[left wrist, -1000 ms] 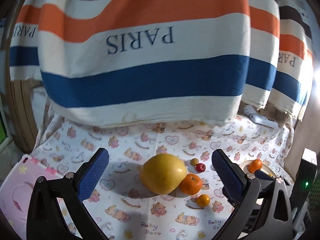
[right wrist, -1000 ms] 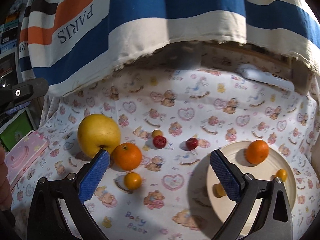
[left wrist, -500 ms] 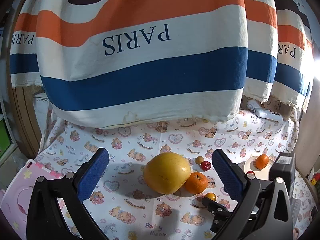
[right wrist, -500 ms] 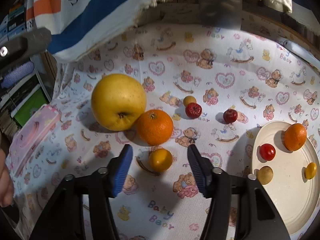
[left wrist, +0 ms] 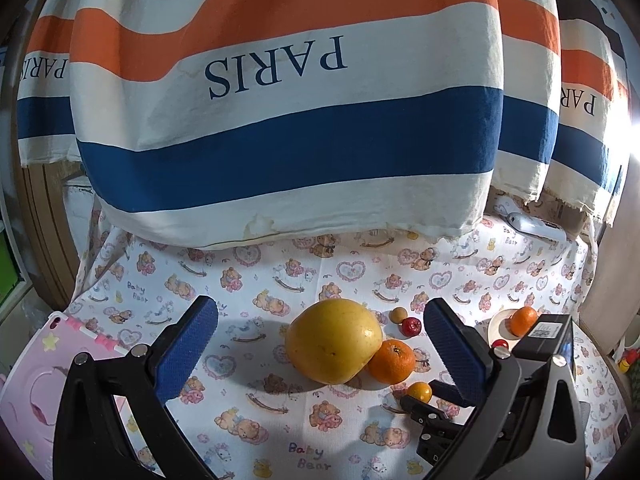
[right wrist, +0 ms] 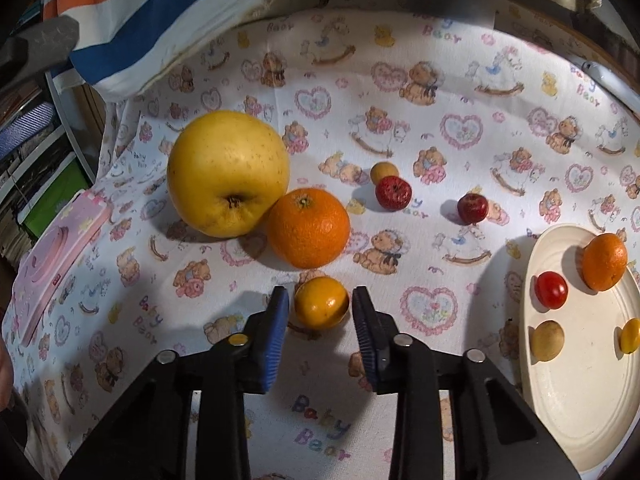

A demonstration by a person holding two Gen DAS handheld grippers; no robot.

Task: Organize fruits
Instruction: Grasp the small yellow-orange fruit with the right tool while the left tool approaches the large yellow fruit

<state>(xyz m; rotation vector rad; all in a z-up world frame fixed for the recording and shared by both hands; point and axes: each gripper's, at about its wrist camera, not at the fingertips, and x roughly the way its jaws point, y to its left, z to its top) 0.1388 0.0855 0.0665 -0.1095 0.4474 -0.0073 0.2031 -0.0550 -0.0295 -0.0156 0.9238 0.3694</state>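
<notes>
Now we squeeze the right gripper (right wrist: 320, 306) gently on the small orange fruit (right wrist: 321, 302); its jaws sit close around it, maybe not touching. Our left gripper (left wrist: 320, 336) waits wide open, holding nothing.

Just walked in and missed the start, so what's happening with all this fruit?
Someone is sorting fruit onto a plate. The right tongs are set around a small orange fruit on the cloth, pads either side, not clearly gripping yet. The left tongs hang open above the big yellow fruit, holding nothing. Four fruits already sit on the plate; several remain on the cloth.
</notes>
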